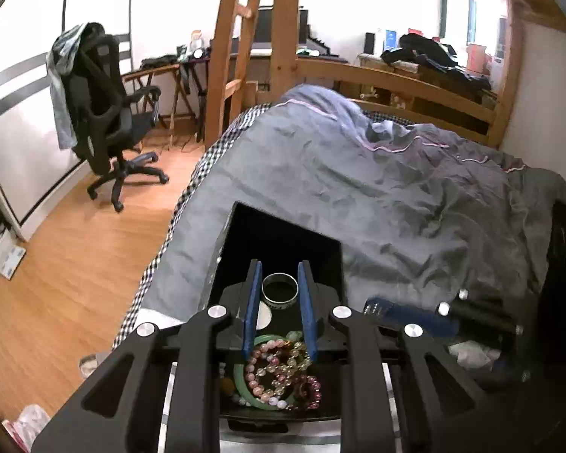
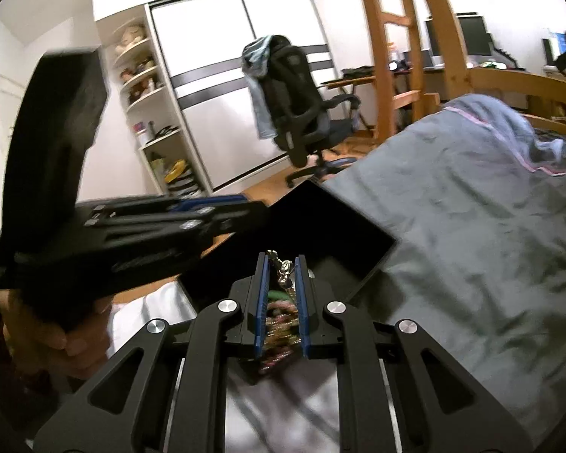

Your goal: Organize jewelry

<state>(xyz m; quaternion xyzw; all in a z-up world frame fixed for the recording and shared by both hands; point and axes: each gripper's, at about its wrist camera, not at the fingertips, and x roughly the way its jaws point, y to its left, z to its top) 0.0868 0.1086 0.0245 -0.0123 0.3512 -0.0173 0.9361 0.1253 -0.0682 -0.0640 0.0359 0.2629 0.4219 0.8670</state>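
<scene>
A silver ring (image 1: 280,287) sits at lower centre of the left wrist view, held between the narrow blue jaws of the left gripper (image 1: 280,275), above a black tray (image 1: 245,234). Below it, bead bracelets (image 1: 279,372) and a green bangle (image 1: 245,385) lie heaped. In the right wrist view, the right gripper (image 2: 282,268), jaws nearly together, pinches a gold chain (image 2: 283,270). The tray rests on a grey quilt (image 1: 377,173); an office chair (image 1: 105,109) stands at upper left.
</scene>
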